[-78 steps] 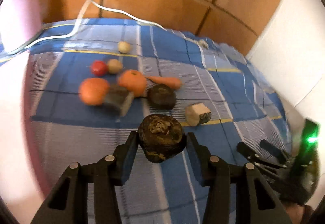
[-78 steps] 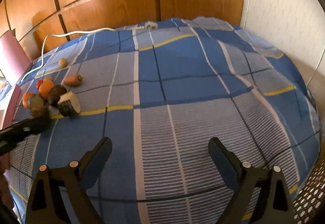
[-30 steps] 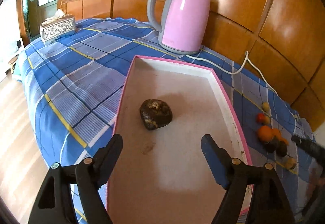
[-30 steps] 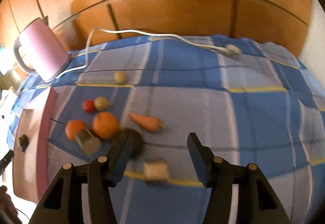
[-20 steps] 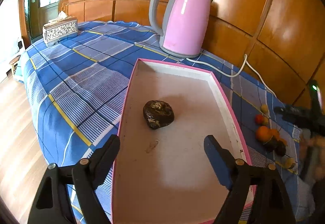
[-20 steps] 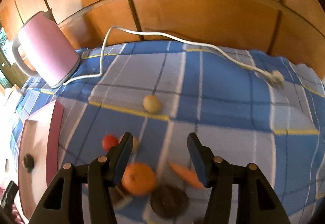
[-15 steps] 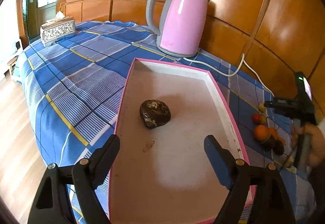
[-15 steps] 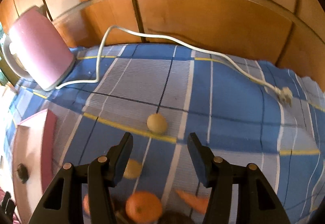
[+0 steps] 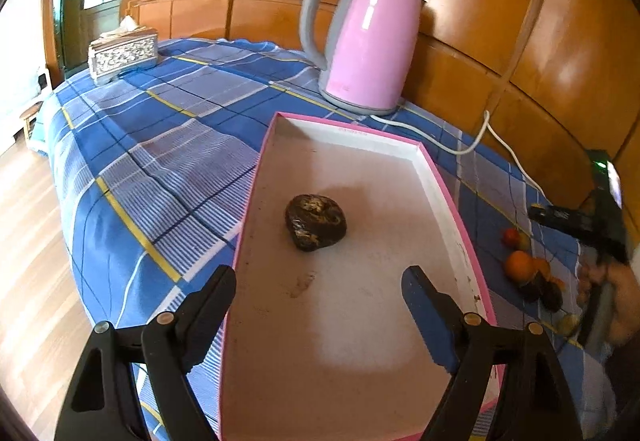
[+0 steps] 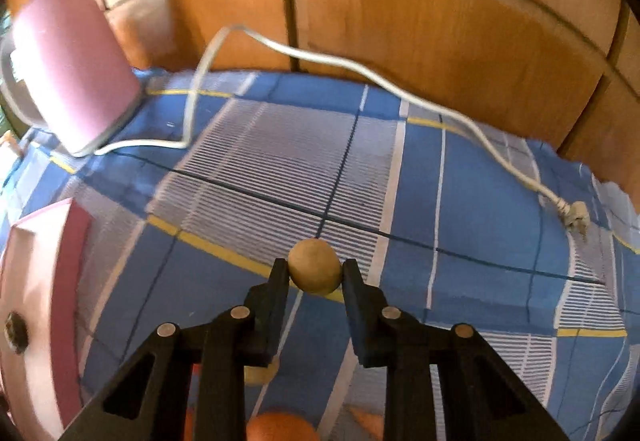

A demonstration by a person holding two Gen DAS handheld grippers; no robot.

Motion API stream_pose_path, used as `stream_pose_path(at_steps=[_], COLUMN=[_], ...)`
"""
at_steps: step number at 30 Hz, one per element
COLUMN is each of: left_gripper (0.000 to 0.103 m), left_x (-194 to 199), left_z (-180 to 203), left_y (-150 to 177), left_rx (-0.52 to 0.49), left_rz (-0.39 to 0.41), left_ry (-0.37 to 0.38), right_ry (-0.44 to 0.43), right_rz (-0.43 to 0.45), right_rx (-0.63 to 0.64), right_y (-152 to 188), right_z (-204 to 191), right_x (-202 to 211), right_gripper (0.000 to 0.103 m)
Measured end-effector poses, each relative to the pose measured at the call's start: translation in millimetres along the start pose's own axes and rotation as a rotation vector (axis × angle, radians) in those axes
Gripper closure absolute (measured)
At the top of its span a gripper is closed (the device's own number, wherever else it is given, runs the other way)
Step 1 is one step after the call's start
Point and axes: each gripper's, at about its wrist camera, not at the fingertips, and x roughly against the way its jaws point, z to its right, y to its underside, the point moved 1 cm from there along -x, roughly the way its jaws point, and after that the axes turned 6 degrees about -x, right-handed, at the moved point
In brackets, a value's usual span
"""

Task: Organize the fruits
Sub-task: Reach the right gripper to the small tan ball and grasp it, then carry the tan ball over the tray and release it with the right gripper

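Fruits are lying in 2 places on a blue checked cloth point(image 9: 168, 129): 1 dark, wrinkled fruit point(image 9: 315, 221) is sitting alone near the middle of a pink-rimmed tray point(image 9: 452, 201), and the others are grouped on the cloth to the tray's right. The left gripper point(image 9: 318, 301) is hovering over the near end of the tray with its jaws spread wide and nothing between them, the dark fruit lying ahead of the fingertips and apart from them. In the left wrist view, the group includes an orange point(image 9: 517, 265), a small red fruit point(image 9: 510, 237) beyond it, and 2 dark pieces point(image 9: 540, 291) just beside the orange; further detail is too small to tell.

The right gripper point(image 10: 315, 273) is closing on a round tan fruit point(image 10: 315, 271), 1 fingertip pressing each side of it, over a yellow stripe of the cloth. Below its fingers point(image 10: 276, 305), the top of an orange point(image 10: 280, 427) and part of a pale fruit point(image 10: 260, 373) are showing.

A pink kettle point(image 9: 370, 41) is standing beyond the far end of the tray, against a wooden panelled wall point(image 9: 500, 1). Its white cord point(image 10: 400, 89) is trailing across the cloth and ending in a plug point(image 10: 576, 219). A patterned tissue box point(image 9: 122, 55) is sitting at the far left corner of the cloth.
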Motion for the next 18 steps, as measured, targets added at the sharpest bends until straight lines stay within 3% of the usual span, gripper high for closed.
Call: stream_pose_path(at_steps=[10,18], left_gripper=[0.010,0.009], left_x=[9,19], left_z=[-4,4], left_y=[-1,7], left_rx=[0.032,0.028], left_rz=[0.000,-0.008], left_ry=[-0.048,-0.039], right_ry=[-0.129,-0.200], right_rz=[0.086,0.102], right_rx=[0.051,0.110], right_y=[34,89], right_z=[-24,-39], right_x=[62,95], right_gripper=[0.076,0.076])
